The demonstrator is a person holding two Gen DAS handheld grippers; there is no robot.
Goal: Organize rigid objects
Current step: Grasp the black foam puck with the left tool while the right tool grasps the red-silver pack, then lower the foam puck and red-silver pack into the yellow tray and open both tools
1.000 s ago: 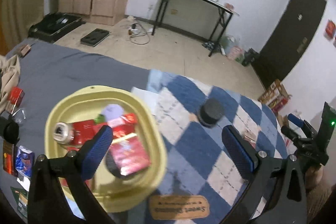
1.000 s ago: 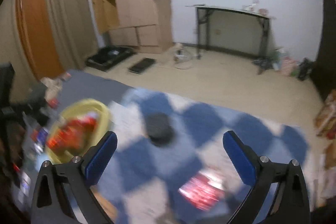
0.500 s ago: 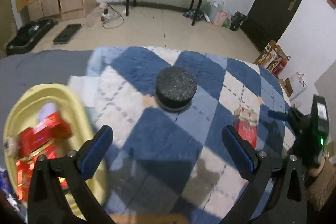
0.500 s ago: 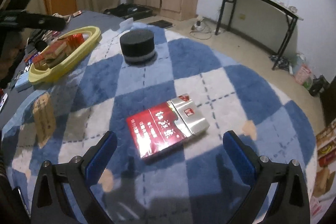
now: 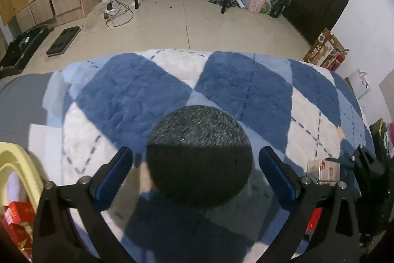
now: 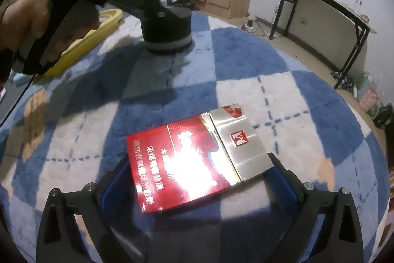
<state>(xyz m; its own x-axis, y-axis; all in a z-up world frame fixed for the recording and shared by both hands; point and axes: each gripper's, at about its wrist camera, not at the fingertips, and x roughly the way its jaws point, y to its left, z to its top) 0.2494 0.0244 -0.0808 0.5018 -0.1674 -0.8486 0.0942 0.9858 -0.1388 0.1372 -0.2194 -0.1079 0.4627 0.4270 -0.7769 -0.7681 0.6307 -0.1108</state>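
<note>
surface: blue-and-white checked rug (image 5: pixel 138 95), yellow tray (image 5: pixel 22 164) at left edge
puck: black round puck (image 5: pixel 199 157) sat between your left gripper (image 5: pixel 195 165) jaws, closing, not yet touching; looked stiff, light, take its sides
pack: red cigarette pack (image 6: pixel 197 159) lay flat between your right gripper (image 6: pixel 197 179) jaws, apart; glossy, crushable, pinch long edges

Black round puck (image 5: pixel 199 157) and red-silver pack (image 6: pixel 197 159) lie flat, apart.
</note>
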